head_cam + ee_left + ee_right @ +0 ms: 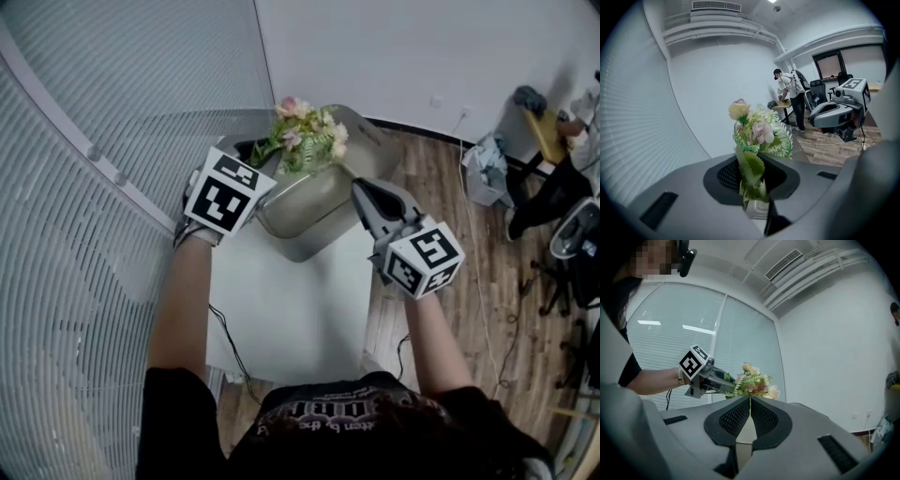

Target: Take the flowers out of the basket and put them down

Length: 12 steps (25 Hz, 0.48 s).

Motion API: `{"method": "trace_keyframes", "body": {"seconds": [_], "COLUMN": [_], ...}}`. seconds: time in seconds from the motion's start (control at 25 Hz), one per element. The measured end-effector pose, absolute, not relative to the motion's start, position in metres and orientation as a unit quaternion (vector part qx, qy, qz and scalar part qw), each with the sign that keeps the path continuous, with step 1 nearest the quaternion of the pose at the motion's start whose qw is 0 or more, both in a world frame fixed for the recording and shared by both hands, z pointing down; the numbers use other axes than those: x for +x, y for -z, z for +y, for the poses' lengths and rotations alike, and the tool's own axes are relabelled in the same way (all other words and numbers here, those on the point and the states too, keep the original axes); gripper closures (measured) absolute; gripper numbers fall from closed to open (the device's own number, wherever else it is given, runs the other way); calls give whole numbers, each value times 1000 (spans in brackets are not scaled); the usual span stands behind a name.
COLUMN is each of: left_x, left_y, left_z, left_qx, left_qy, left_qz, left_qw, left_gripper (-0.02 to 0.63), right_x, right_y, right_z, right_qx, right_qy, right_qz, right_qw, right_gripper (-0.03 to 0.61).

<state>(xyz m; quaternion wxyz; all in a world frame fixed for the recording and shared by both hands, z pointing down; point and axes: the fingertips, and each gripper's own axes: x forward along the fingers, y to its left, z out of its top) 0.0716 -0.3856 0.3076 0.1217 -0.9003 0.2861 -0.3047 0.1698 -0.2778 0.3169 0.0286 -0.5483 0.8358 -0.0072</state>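
Pink flowers [757, 130] — in left gripper [753, 180]

One bunch of flowers [306, 131], one basket [302, 204], one desk [292, 305], and two tools: left gripper [258, 150], right gripper [359, 188].

**Light & pic quality: even indoor light, heavy fisheye on both gripper cams**

Head view: flat, cool, bright light, no hard shadows. I get only faint soft shade on the white table [300, 300], which runs near washed out. Img a bit soft, bottom edge smeared.

Left gripper view: ceiling light [774, 1] at top edge blown out. Corners black, walls bend w/ fisheye. Mid-frame flowers [757, 129] reasonably sharp, leaf nearest lens soft.

Right gripper view: dimmer, bluish. Strip-light reflections glare on the blinds [684, 305]. Foreground out of focus, corners vignetted.
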Motion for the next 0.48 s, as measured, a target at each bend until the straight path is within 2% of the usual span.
{"method": "trace_keyframes", "body": {"seconds": [0.28,0.48], "left_x": [65,58], "left_y": [-293,-316], "left_z": [-383,-376], "left_qx": [-894,-902], "left_qy": [319,296], "left_qz": [283,288], "left_qw": [142,128], "left_gripper": [534,531], "right_x": [162,156], "right_y": [-301,-324], "right_z": [-277,-269], "right_qx": [-547,-548], "right_qy": [9,2], "right_qz": [836,836], "right_qw": [34,27], "right_gripper": [549,549]}}
